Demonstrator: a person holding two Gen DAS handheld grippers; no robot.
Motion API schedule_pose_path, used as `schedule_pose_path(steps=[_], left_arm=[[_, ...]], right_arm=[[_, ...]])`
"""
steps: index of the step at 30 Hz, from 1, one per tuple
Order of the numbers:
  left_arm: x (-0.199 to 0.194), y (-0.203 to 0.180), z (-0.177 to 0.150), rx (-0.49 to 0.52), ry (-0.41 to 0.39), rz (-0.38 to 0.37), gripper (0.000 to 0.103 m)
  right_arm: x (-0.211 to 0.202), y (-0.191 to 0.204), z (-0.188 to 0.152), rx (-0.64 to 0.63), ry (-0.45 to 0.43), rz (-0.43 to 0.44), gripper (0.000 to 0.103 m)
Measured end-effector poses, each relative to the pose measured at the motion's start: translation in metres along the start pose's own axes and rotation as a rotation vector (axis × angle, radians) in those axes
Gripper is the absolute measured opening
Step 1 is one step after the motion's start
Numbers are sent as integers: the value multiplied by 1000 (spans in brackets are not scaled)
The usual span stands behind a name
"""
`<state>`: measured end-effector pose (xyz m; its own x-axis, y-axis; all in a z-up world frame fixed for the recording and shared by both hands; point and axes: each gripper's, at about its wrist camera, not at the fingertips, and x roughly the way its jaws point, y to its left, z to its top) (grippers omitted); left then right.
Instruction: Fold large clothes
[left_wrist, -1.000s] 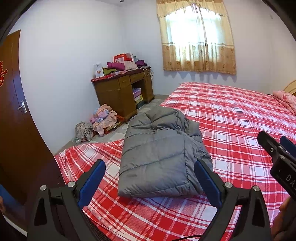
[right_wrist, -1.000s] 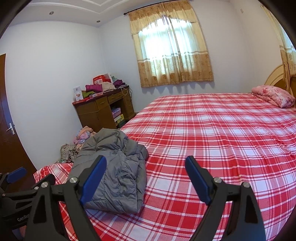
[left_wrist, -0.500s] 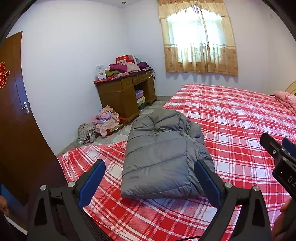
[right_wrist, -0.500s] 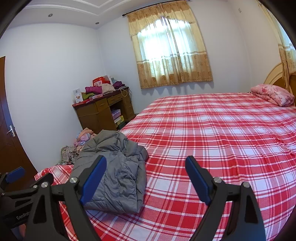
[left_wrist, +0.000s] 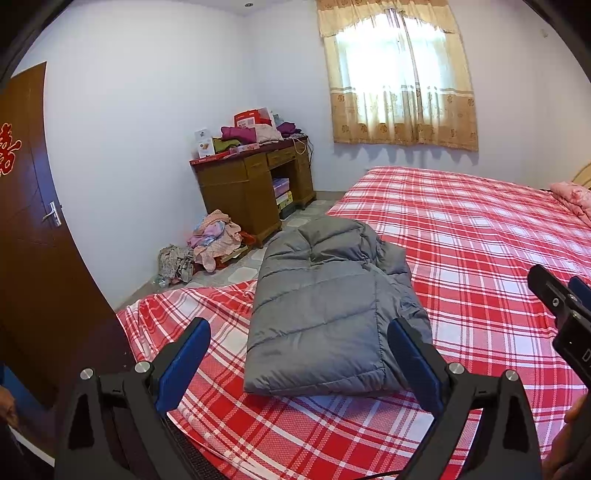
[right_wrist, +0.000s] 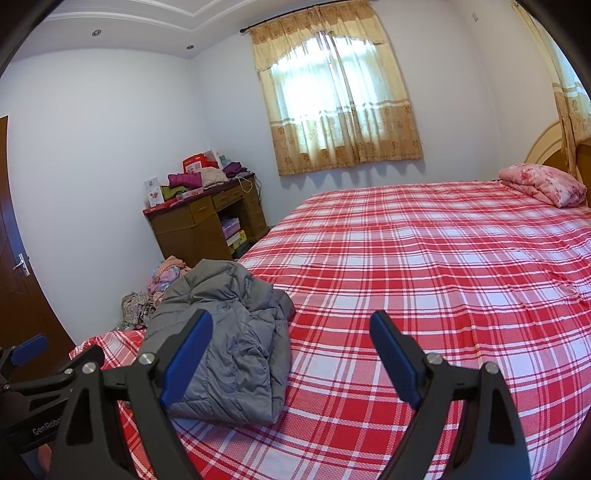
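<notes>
Your grey puffer jacket (left_wrist: 328, 314) is lying folded on the red plaid bed (left_wrist: 480, 236), near the foot corner closest to the wooden desk (left_wrist: 251, 188). Your left gripper (left_wrist: 299, 354) and right gripper (right_wrist: 291, 349) both hang above the bed — jaws spread wide, gripping nothing.
</notes>
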<state>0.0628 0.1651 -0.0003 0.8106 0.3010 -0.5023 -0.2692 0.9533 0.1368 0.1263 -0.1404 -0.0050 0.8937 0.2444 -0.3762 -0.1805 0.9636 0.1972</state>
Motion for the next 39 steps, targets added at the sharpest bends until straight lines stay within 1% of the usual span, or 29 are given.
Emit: schedule_pose_path(steps=[6,13,18,22,28,35,39], left_arm=[[-2,-3,1,19,-25,51,97],[-3,-4,2,19,-42,64,97],[0,-3,3,13,-42,65,97],[6,3,3,-21,-13,8,97],[7,6,3,-25,-12,-13,97],[9,7,4,-22,-6,-6,97],[13,9,4,-20,-1,20,97]], right_arm=[[1,-4,-1,8,-2,-4,89],[1,-6,0,10,-4,-7,89],[0,-7,0,10,-11,-9,89],[0,-7,0,8,-9,-9,89],[2,-8,0,10,5,-5,89],[2,-7,-1,10,12,-5,89],[5,-10,-1,19,16,-11,89]])
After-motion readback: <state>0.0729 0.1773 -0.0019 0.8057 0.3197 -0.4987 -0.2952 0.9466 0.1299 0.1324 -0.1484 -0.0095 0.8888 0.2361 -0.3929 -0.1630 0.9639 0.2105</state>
